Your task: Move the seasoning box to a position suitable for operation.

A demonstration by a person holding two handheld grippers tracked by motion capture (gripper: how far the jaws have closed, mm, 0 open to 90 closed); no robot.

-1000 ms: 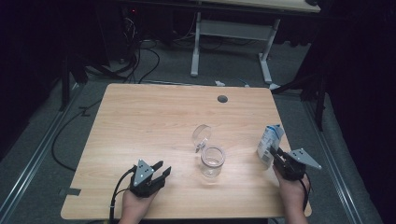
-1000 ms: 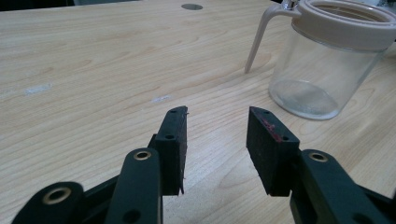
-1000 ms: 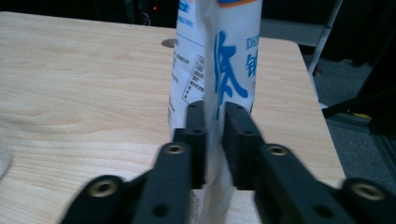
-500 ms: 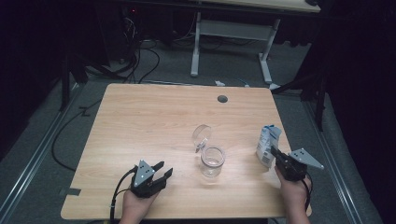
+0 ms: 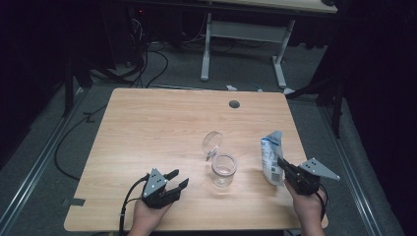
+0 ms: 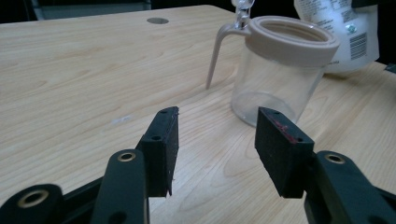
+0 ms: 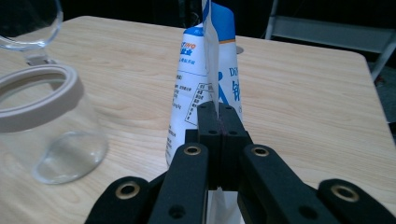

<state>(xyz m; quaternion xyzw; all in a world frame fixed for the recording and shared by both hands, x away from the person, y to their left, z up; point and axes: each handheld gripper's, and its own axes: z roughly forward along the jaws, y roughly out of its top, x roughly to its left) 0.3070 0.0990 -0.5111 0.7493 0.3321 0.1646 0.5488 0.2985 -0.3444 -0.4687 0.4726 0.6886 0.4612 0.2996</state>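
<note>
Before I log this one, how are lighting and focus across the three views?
High view: table evenly lit, surroundings dark, picture soft. Left gripper view: jaws of the left hand-held gripper sharp, jar clear, pouch cropped at the edge. Right gripper view: pouch print readable, jar slightly soft, with faint glare on the glass.

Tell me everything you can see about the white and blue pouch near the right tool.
The pouch is a soft, flexible bag that looks like plastic film, white with a blue top and printed text; a barcode shows on one face in the left gripper view. It stands upright near the right edge of the table, to the right of the clear jar and apart from it. The right tool is shut on its thin side seam. Whether its top is opened cannot be told.
</note>
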